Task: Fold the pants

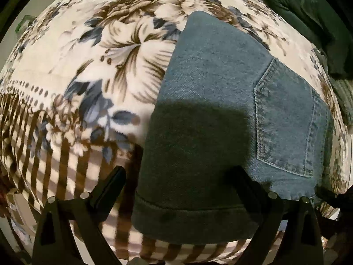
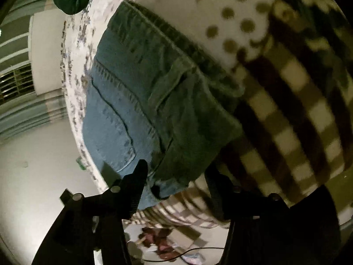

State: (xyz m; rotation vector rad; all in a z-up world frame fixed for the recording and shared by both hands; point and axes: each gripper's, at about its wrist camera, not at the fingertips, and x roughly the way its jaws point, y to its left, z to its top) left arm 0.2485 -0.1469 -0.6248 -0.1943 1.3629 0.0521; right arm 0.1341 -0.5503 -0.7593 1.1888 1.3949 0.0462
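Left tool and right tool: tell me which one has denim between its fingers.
Both straddle the folded jeans; neither has closed. The left tool spans the hem, the right tool the corner.

The blue jeans (image 1: 211, 114) lie folded flat in a thick stack on a flowery blanket. A back pocket faces up on top. One hemmed edge, maybe a leg end, lies across the near side.
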